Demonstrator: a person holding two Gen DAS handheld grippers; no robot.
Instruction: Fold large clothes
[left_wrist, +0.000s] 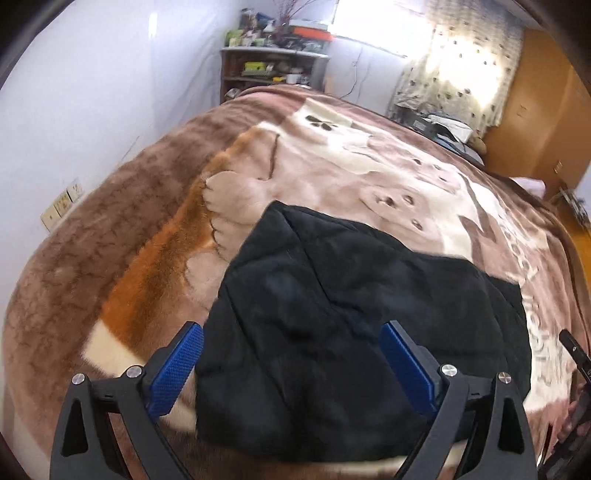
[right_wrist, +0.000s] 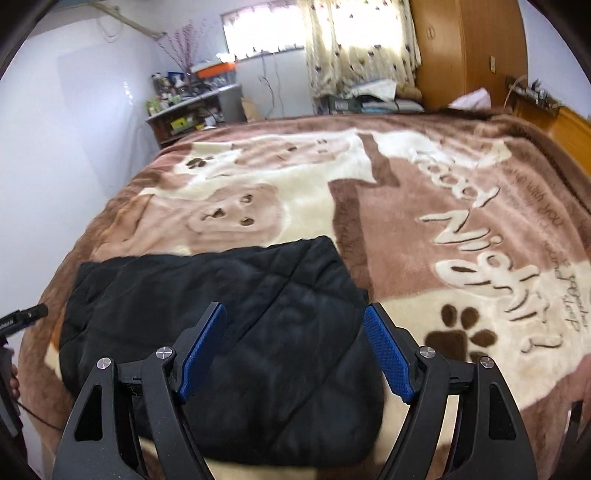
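Left gripper (left_wrist: 291, 363): two black plastic arms with triangular cut-outs, silver round screws at joints, blue pads (left_wrist: 173, 369) with fine knurled texture on inner faces. Right gripper (right_wrist: 295, 354): same build, black arms, silver screws, blue textured pads (right_wrist: 388, 354). Thin black cable at left edge of right wrist view.

Both wrist cameras look steeply down from close above the near bed edge toward the far window. Shared: black quilted jacket (left_wrist: 354, 325) (right_wrist: 229, 317) and plush blanket (left_wrist: 110, 229) (right_wrist: 424, 229).
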